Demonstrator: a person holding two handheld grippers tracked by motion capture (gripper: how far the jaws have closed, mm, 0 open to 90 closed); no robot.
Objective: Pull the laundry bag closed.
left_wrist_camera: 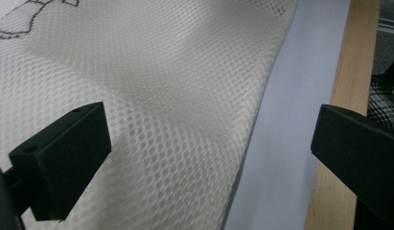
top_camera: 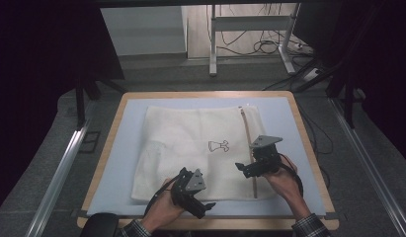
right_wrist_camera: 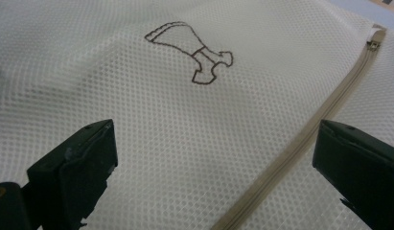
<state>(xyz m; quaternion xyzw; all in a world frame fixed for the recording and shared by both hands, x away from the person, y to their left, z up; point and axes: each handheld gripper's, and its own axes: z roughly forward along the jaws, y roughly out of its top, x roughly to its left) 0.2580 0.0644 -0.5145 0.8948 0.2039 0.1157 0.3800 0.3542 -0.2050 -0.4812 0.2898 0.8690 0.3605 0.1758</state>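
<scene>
The mesh bag (top_camera: 195,148) lies flat on the table (top_camera: 109,148), its zipper (top_camera: 250,148) running away from me. My right hand-held gripper (top_camera: 247,168), jaws spread, hovers beside that zipper; my left hand-held gripper (top_camera: 203,205), also spread, straddles the bag's near edge.

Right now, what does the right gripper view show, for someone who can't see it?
The right gripper hangs open over a white mesh bag. A beige zipper runs between its jaws, and a small brown outline drawing sits farther up.
</scene>
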